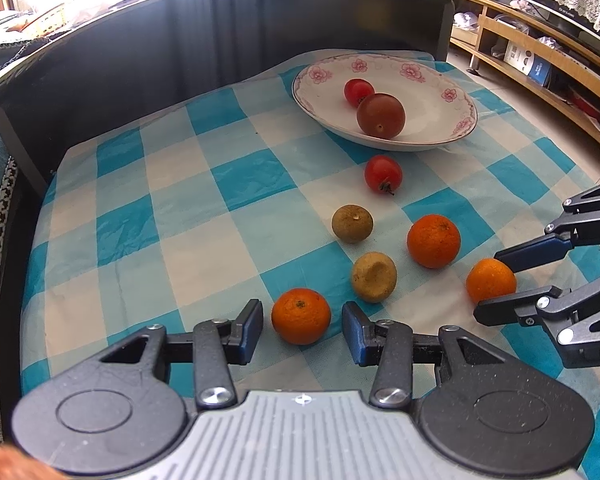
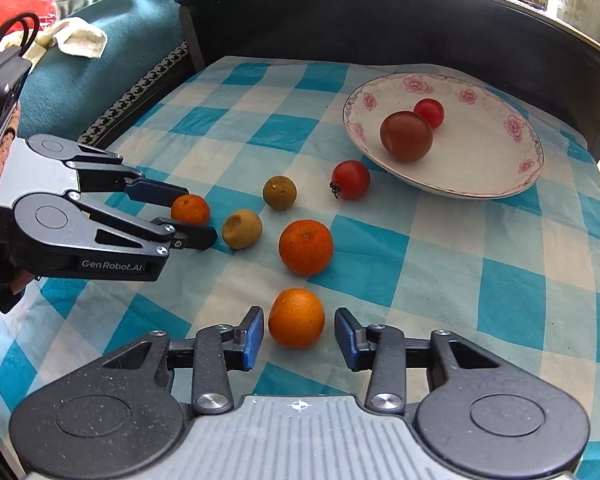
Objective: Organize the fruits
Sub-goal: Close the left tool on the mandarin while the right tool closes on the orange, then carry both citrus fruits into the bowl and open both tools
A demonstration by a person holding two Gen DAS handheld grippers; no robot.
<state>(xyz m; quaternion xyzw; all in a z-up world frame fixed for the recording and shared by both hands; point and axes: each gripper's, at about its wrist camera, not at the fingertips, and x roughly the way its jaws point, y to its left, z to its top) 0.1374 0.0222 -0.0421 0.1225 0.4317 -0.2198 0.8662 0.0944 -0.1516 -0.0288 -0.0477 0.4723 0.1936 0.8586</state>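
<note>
both tools are down over the blue-and-white checked cloth (image 1: pixel 228 184), each framing a fruit. the left gripper (image 1: pixel 302 330) sits released: its blue pads stand on either side of a small orange (image 1: pixel 301 316), with a sliver of cloth showing on both sides, so nothing is squeezed. the right gripper (image 2: pixel 299 332) is much the same around a second small orange (image 2: pixel 296 318); its pads are close, the left one nearly at the peel, but its own camera shows thin gaps, so i take it as not yet clamped.

both of those oranges rest on the cloth at the near side of the group. between and a little beyond them lies a larger orange (image 1: pixel 433 241), and near it two brownish-green fruits, a dented one (image 1: pixel 374 277) and a rounder one (image 1: pixel 352 224). further along, a red tomato (image 1: pixel 383 174) lies on the cloth just short of the plate.

the flowered plate (image 1: pixel 460 100) sits at the far side of the cloth and holds a big dark-red tomato (image 1: pixel 381 116) touching a small bright-red one (image 1: pixel 359 92).
</note>
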